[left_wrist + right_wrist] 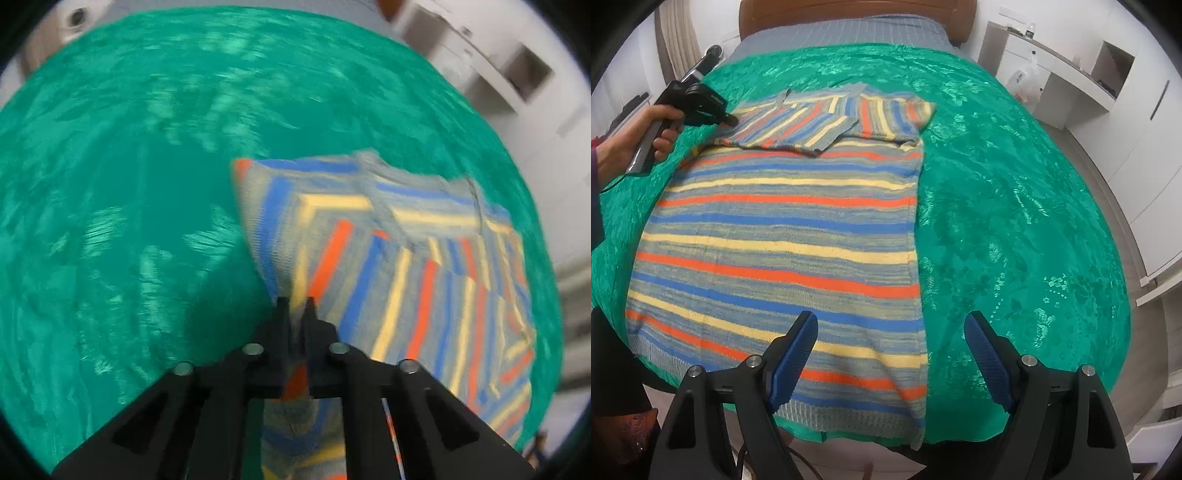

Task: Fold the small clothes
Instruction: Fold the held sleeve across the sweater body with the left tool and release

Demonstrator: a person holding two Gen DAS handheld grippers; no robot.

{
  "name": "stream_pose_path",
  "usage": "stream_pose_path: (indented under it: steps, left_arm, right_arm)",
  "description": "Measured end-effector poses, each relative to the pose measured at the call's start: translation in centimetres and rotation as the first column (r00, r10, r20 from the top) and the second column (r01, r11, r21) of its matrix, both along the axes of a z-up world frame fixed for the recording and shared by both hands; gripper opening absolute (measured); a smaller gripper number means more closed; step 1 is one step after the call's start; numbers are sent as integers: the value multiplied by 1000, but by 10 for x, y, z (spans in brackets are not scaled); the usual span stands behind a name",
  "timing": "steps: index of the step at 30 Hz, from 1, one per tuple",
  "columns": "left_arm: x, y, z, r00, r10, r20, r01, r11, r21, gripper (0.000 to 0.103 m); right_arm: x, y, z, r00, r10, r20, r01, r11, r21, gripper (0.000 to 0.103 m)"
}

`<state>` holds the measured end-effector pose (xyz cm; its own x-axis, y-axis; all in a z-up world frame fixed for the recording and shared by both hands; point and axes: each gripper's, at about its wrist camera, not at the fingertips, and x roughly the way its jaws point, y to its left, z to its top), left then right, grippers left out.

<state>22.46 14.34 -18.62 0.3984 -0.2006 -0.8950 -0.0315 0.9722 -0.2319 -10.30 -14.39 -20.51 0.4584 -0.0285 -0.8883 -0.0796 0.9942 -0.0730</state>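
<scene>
- The striped knit sweater in blue, orange, yellow and grey [783, 236] lies flat on the shiny green bedspread [1015, 206], filling the centre-left of the right wrist view, its long axis running from bottom edge up to the collar.
- The left gripper [295, 306], upper left in that view, has its jaws clamped on the folded-in sleeve [798, 129].
- The right gripper [890, 332] hovers at the bottom over the hem, jaws wide apart, holding nothing.
- My read: the hem is nearest the right gripper, its right corner between those jaws.
</scene>
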Motion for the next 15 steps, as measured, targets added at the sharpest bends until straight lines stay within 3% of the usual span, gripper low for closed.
stream_pose_path:
  steps: [3, 5, 7, 10, 12, 15]
  left_arm:
    - [-12, 42, 3, 986, 165, 30, -163, 985, -59, 3]
    - [-17, 54, -6, 984, 180, 9, -178, 979, -103, 3]
    - [-20, 57, -11, 983, 182, 6, -181, 981, -77, 4]
    - [-22, 63, -10, 981, 192, 5, -191, 976, -106, 12]
    - [-28, 68, -5, 979, 200, 26, -196, 975, -101, 30]
    - [-43, 65, 7, 982, 169, 87, -162, 983, -88, 37]
  right_arm:
    - [1, -3, -4, 1000, -10, -11, 10, 1000, 0, 81]
    - [3, -5, -8, 1000, -12, -21, 12, 1000, -4, 81]
    - [7, -6, -12, 999, -4, -34, 3, 1000, -5, 81]
    - [12, -6, -11, 1000, 8, -27, -8, 1000, -5, 81]
    - [18, -9, -4, 1000, 8, -14, -8, 1000, 18, 81]
    - [55, -11, 14, 998, 65, -4, -63, 985, 163, 81]
